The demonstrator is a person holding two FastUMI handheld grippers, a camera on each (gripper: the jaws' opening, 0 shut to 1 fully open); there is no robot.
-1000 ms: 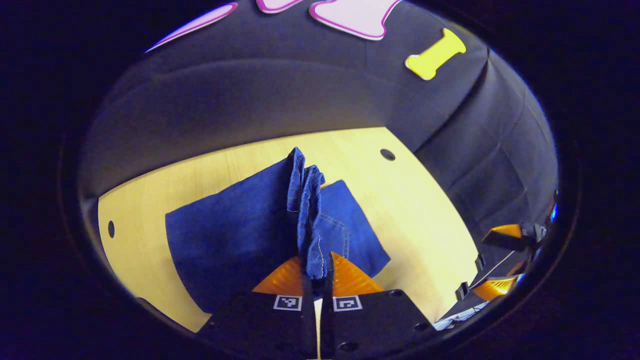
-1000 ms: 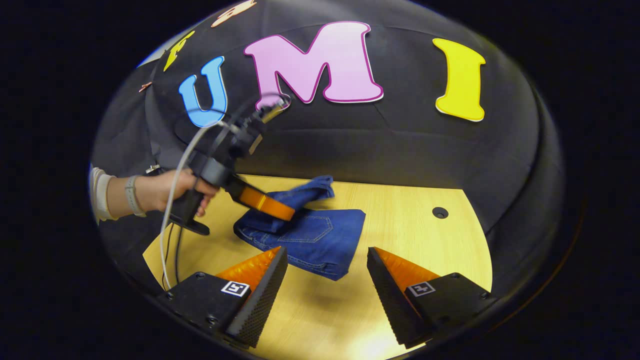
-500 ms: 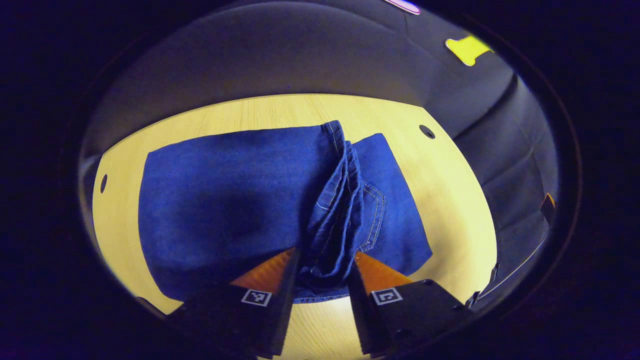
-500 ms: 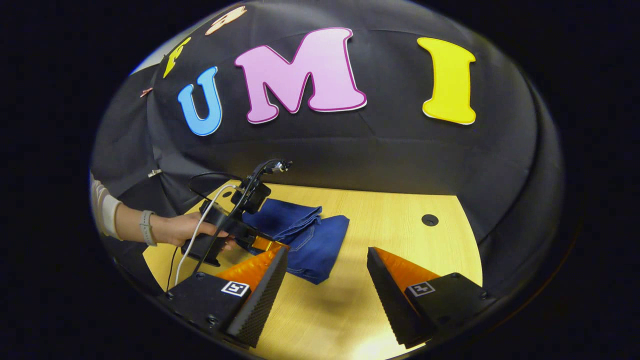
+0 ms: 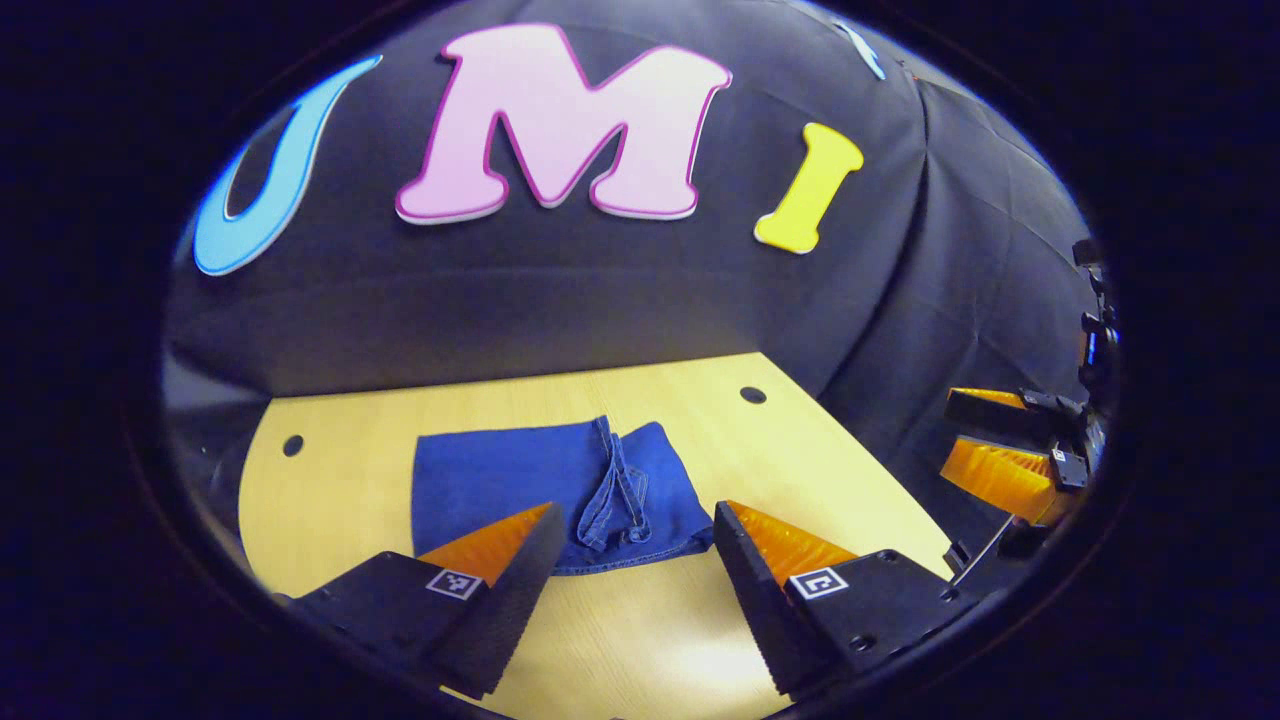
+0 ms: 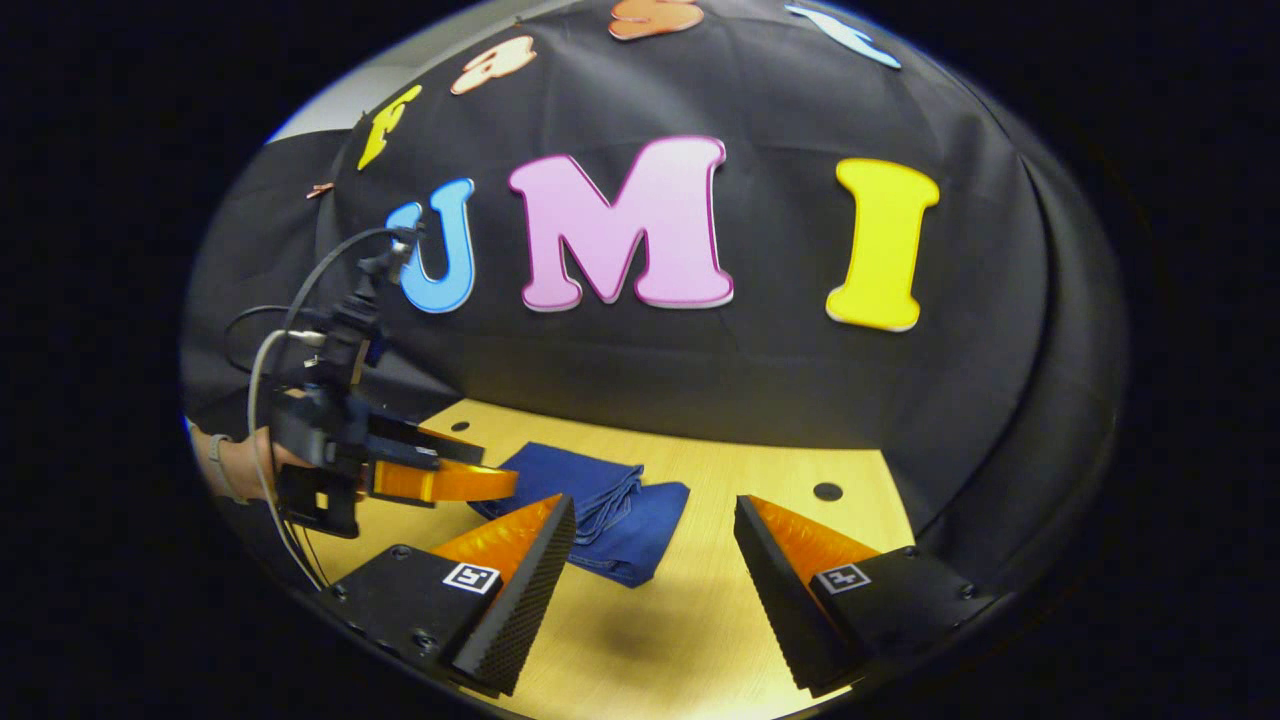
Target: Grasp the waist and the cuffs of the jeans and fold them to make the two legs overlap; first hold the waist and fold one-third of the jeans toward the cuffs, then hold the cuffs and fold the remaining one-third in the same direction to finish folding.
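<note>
The blue jeans (image 5: 555, 485) lie folded into a compact rectangle on the wooden table (image 5: 800, 470), with a bunched ridge of cuff fabric (image 5: 618, 495) across the top layer. In the left gripper view my left gripper (image 5: 632, 560) is open, pulled back above the near edge of the jeans and holding nothing. In the right gripper view the jeans (image 6: 600, 505) lie ahead and to the left; my right gripper (image 6: 650, 560) is open and empty over bare table. The left gripper (image 6: 450, 478) hangs at the left there, held by a hand (image 6: 245, 465). The right gripper (image 5: 1010, 445) appears at the far right in the left gripper view.
Round holes sit in the tabletop: one at the back right (image 5: 752, 395), one at the left (image 5: 292, 445). The black cloth wall (image 5: 600, 290) stands close behind the table. A cable (image 6: 262, 400) trails from the left gripper.
My left gripper let go of the cuff fabric, opened wide and drew back and up from the jeans. The cuffs now lie on the folded stack. The right gripper stayed open, tilting up slightly.
</note>
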